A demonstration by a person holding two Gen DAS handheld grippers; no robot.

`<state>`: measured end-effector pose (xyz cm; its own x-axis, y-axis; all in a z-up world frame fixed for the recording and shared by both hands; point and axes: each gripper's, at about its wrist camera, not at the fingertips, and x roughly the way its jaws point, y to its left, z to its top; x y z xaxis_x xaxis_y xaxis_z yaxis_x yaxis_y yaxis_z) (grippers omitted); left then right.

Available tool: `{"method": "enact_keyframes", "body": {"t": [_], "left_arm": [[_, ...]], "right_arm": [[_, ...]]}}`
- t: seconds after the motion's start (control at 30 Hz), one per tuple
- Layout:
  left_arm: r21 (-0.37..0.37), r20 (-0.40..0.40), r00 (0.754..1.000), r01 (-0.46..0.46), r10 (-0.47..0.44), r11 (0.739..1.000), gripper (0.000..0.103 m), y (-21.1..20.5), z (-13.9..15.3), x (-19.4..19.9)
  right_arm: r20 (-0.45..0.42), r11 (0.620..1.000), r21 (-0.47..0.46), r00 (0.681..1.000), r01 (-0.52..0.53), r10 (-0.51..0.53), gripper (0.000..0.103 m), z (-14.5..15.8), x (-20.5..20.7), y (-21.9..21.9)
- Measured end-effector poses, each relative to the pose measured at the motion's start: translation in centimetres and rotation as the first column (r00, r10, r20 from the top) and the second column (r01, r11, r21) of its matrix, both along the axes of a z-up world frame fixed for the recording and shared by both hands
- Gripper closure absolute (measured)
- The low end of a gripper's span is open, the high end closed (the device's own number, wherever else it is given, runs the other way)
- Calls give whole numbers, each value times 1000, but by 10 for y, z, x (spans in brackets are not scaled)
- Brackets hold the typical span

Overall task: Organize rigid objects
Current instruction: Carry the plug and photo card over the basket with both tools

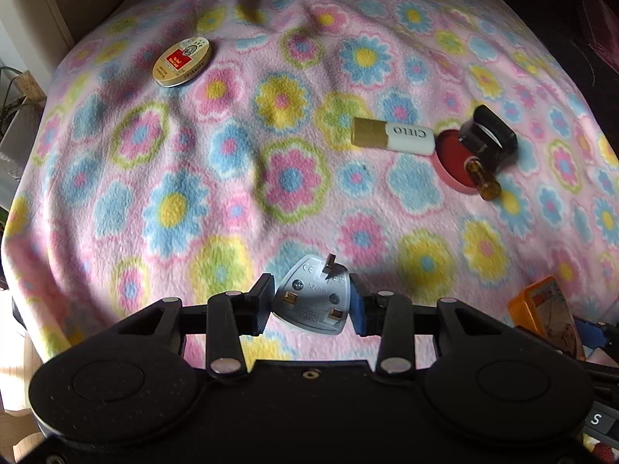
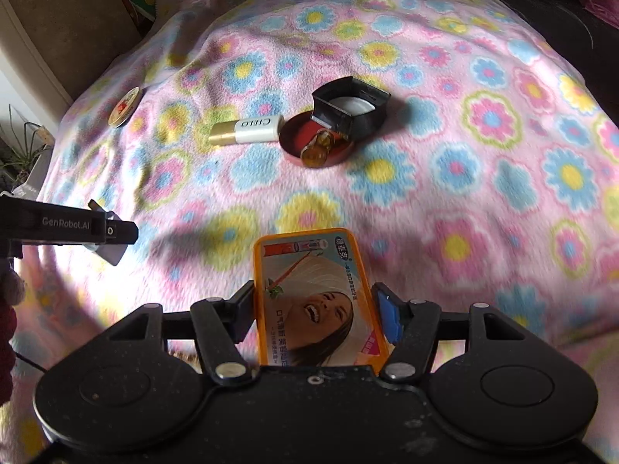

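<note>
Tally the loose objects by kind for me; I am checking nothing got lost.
Tins: 2, oval tin, orange tin
Plug adapters: 1, grey plug
Tubes: 1, CIELO tube
Red lids: 1
Black boxes: 1
Amber bottles: 1
Total: 7

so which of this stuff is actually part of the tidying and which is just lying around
Part of the job:
- grey plug, held in the left gripper
- orange box, held in the right gripper
- oval tin
- white and gold tube
- red dish holding an amber bottle and a black box

Just lying about:
- flowered blanket
- plant at the left edge
</note>
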<state>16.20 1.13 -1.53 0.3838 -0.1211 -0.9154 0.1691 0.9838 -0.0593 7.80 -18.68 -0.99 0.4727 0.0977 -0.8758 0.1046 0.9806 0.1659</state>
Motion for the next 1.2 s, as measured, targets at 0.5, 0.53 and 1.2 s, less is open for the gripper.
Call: {"method": "enact_keyframes", "body": {"t": [0.5, 0.53, 1.2], "left_arm": [[-15, 4, 999, 51, -51, 999, 63, -9, 13, -124], [-19, -2, 999, 53, -53, 998, 63, -9, 13, -130], [99, -131, 991, 53, -40, 994, 63, -15, -22, -156]], "right_arm": [[-35, 998, 18, 998, 56, -55, 41, 18, -128, 9], [-39, 998, 25, 997, 65, -64, 41, 21, -134, 9], [-129, 999, 20, 991, 37, -34, 40, 6, -158, 19]]}}
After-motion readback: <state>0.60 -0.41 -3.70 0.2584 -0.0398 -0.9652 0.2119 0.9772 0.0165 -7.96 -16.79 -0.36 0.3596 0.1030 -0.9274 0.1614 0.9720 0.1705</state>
